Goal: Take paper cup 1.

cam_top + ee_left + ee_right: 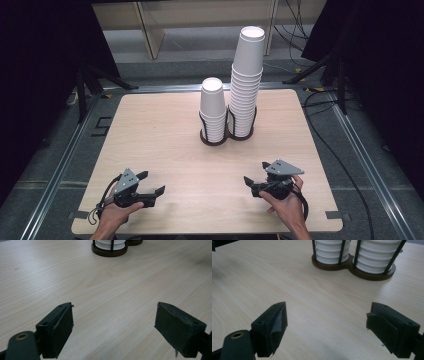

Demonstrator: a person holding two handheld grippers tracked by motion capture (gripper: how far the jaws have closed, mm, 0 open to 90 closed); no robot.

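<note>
Two stacks of white paper cups stand in a dark twin-ring holder (216, 142) at the back middle of the wooden table (160, 145): a short stack (213, 107) on the left and a tall stack (247, 75) on the right. My left gripper (153, 182) rests near the front left edge, jaws wide apart with nothing between them. My right gripper (256, 172) sits near the front right, also open and empty. The left gripper view looks past its gripper (113, 315) to the holder (109, 252). Beyond the gripper (325, 315) in the right gripper view are both stacks (332, 250) (378, 255).
Bare tabletop lies between the grippers and the holder. Metal rails (60, 165) run along both sides of the table. Black stand legs (95, 80) and cables (325, 107) lie on the floor behind. A wooden shelf frame (150, 30) stands at the back.
</note>
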